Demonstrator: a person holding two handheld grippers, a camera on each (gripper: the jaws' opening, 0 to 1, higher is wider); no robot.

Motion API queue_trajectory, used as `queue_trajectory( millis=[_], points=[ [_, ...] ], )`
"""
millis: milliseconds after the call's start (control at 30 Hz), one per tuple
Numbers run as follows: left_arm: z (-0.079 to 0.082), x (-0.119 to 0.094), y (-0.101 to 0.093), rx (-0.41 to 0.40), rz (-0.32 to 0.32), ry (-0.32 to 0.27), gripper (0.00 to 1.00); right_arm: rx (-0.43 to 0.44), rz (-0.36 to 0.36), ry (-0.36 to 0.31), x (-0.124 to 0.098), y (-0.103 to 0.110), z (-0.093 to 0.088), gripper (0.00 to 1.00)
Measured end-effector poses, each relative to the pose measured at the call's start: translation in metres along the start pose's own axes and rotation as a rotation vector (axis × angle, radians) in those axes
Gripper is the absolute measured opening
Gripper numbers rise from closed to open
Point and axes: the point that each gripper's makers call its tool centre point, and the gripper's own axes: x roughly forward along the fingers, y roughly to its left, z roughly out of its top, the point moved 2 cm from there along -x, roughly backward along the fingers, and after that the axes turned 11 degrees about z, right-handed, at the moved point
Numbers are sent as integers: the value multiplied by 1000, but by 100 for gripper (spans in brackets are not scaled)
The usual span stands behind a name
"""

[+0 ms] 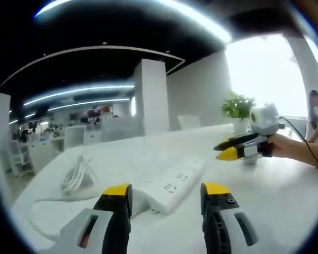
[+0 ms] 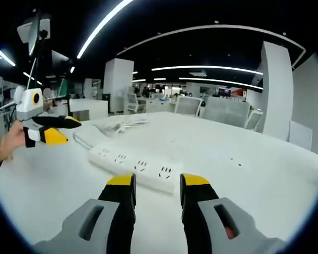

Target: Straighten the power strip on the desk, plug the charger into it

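Long white plastic power strip (image 2: 133, 165) lies flat on white desk (image 2: 244, 180), sockets up. Left gripper (image 1: 166, 197) and right gripper (image 2: 158, 185) both hover just before it, jaws apart, holding nothing.

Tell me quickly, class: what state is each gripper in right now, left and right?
Left gripper: open, holding nothing, jaws apart before the power strip.
Right gripper: open, empty, jaws just short of the power strip.
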Motion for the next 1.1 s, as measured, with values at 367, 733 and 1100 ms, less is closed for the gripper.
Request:
queue_trajectory(
  millis=[367,733,1100],
  points=[
    [-18,18,-1,4,-57,61,52,-29,12,59,6,-8,-14,32],
    [-39,31,-1,-22,-93,125,48,-38,44,66,20,-8,-15,28],
    [-44,33,-8,-24,-149,135,47,-14,61,71,24,-9,-17,25]
  ],
)
